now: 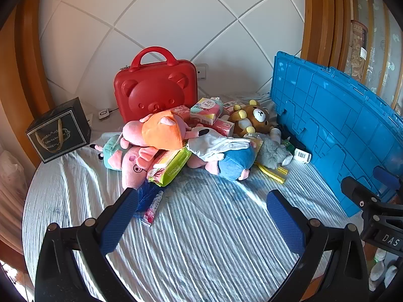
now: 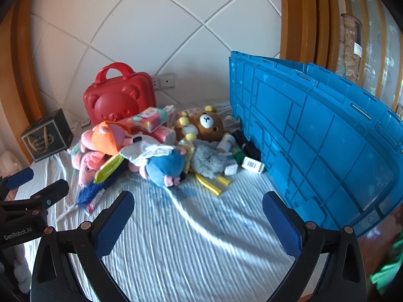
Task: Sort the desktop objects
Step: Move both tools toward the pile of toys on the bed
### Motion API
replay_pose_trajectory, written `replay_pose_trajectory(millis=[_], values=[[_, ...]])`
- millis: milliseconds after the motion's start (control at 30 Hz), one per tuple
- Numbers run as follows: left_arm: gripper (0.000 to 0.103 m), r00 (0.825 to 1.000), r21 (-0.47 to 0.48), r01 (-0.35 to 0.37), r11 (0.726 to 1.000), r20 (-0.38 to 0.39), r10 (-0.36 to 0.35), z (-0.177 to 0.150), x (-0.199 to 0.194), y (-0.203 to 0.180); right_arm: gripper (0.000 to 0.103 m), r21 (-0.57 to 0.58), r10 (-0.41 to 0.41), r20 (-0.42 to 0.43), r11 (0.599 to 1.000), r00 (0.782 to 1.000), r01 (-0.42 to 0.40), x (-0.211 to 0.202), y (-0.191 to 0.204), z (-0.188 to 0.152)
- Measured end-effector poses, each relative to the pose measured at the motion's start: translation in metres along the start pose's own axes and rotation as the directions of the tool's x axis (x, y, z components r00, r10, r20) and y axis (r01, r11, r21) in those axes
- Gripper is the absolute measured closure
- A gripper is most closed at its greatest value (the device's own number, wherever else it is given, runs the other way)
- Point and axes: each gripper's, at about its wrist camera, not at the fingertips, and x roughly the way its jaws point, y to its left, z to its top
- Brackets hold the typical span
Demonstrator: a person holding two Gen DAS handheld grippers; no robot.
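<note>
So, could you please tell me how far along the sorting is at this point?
Nothing looks sorted yet: the plush toys, tissue packs and small boxes lie heaped together beside the blue crate. Both the left tongs and right tongs are open and empty. The whole pile remains.

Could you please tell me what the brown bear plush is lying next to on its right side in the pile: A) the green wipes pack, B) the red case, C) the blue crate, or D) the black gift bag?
C: the bear lies beside the blue crate.
</note>
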Motion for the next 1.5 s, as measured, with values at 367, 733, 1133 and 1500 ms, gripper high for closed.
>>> replay_pose_trajectory(millis=[367, 733, 1133, 1500], values=[[0.0, 1.0, -0.007, 0.0, 1.0, -0.016, 0.0, 0.001, 0.005, 0.0, 0.0, -0.006, 0.002, -0.018, 1.0, 1.0, -0.002, 0.009, 0.0, 0.001], [0.0, 0.999, -0.031, -0.011, 0.999, -0.054, 0.01, 0.001, 0.019, 0.011, 0.0, -0.008, 0.0, -0.034, 1.0, 0.999, 0.0, 0.018, -0.002, 0.005], [0.0, 0.991, -0.078, -0.033, 0.996, -0.135, 0.022, 0.0, 0.062, 0.035, 0.0, -0.001, 0.024, -0.09, 1.0, 0.996, -0.024, 0.053, -0.007, 0.012], [0.0, 0.9, -0.122, -0.269, 0.955, -0.384, 0.204, -0.027, 0.163, 0.137, 0.0, 0.042, 0.002, -0.237, 0.999, 0.971, 0.008, 0.142, -0.032, 0.015]])
